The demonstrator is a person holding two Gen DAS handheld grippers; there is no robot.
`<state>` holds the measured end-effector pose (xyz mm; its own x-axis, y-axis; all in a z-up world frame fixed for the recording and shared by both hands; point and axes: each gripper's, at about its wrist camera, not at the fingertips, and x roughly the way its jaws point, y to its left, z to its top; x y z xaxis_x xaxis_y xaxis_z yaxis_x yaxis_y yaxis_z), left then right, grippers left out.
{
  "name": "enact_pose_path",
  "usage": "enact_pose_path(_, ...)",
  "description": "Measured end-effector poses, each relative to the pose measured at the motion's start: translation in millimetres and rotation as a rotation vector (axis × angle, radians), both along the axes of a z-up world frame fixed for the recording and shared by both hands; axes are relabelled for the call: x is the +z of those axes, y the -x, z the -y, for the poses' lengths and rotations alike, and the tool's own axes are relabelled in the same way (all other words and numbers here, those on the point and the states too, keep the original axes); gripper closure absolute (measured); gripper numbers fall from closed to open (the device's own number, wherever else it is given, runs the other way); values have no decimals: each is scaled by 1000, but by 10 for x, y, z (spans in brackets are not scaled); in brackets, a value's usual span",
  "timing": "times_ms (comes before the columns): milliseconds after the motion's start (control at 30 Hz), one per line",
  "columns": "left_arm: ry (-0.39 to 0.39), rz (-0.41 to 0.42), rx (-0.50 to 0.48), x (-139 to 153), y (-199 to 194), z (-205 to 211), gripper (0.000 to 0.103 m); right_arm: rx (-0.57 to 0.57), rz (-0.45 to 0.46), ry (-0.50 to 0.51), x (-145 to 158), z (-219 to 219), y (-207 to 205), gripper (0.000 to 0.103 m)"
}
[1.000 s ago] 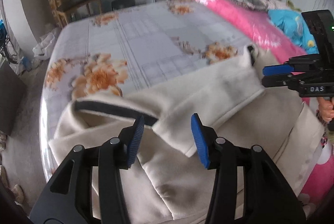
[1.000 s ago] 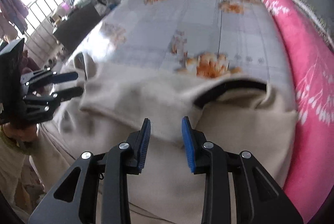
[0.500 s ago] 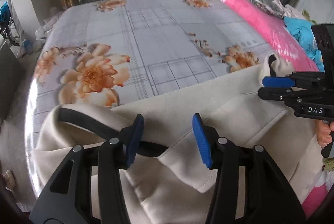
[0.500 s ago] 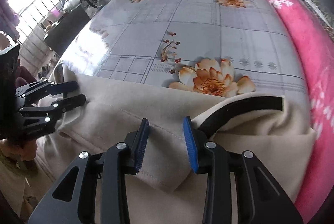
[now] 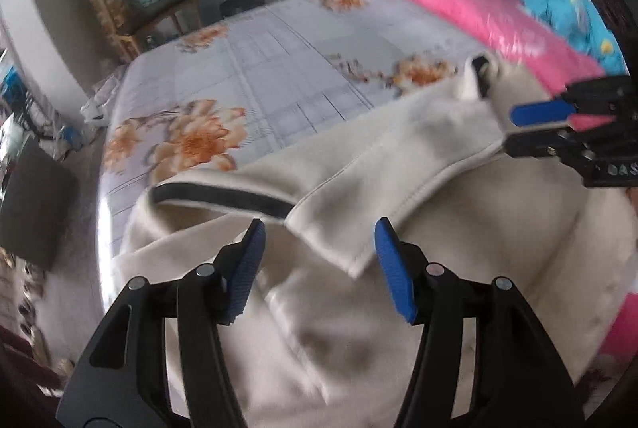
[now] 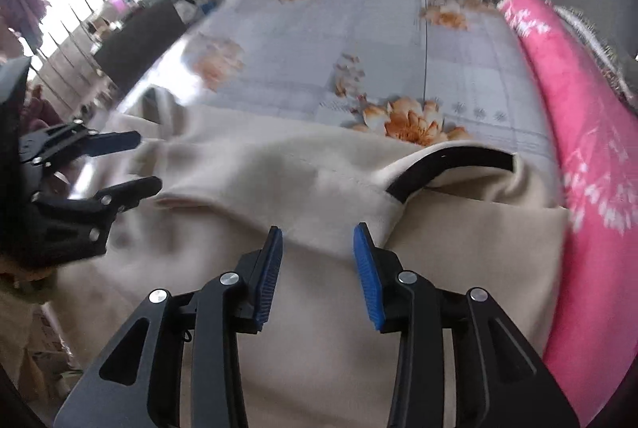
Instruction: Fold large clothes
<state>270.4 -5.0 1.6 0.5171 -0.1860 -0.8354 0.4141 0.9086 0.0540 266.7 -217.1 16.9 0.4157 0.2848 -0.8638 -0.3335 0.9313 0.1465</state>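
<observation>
in the left wrist view, the cream garment (image 5: 398,156) is lying across the near end of the bed (image 5: 279,69), which is wearing a pale grey sheet with orange flowers. a long folded band of it is running from near left to far right, its stitched hem showing, and a black trim strip (image 5: 219,198) is edging the opening at the left. the left gripper (image 5: 317,260) is hanging over the band's near corner with its jaws opening; the cloth is sitting below and between the blue pads, which are not pressing on it. the right gripper (image 5: 530,127) is showing at the far right end of the band (blurred, so contact is hard to judge).

in the right wrist view, the same garment (image 6: 279,172) is spreading from the near edge up to the flowered sheet, beside a pink blanket (image 6: 590,133) on the right. its black trim (image 6: 446,164) is curving at the right. the right gripper (image 6: 318,260) is opening too, cloth lying beneath the gap, ungripped. the left gripper (image 6: 131,160) is standing spread at the left.
</observation>
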Motion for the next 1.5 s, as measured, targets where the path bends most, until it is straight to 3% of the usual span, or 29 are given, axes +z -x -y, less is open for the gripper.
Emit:
enact_pose_path(133,78,27,74,295,455,-370,43,18,48,-91,251,14,625,43)
enact_pose_path(233,143,57,133,397,906,-675,39,36,65,-136,258,-22,1029,31)
enact_pose_path(367,158,95,210,335,1493,-946,38,53,94,-134,65,-159,1521,30)
enact_pose_path(467,193,99,270,148,1868,-1128,38,45,67,-149,-177,-232,1692,30)
enact_pose_path(600,252,92,352,-115,2119,-1302,39,12,50,-68,-511,-307,1750,30)
enact_pose_path(767,316,41,384,-339,2117,-1437,50,0,42,-90,-620,-274,1731,29)
enact_pose_path(867,313,39,378,-390,2081,-1478,54,-4,31,-96,-630,-259,1710,29)
enact_pose_path(967,305,-8,388,-468,1960,-1510,64,-7,33,-85,-632,-270,1711,29)
enact_pose_path(1200,340,-33,378,-508,1833,-1548,71,-20,36,-74,-643,-295,1712,28)
enact_pose_path(1367,426,35,290,-387,1914,-1495,71,-28,38,-72,-644,-307,1710,28)
enact_pose_path(1500,409,-1,343,-498,1783,-1530,71,-31,47,-64,-647,-320,1720,28)
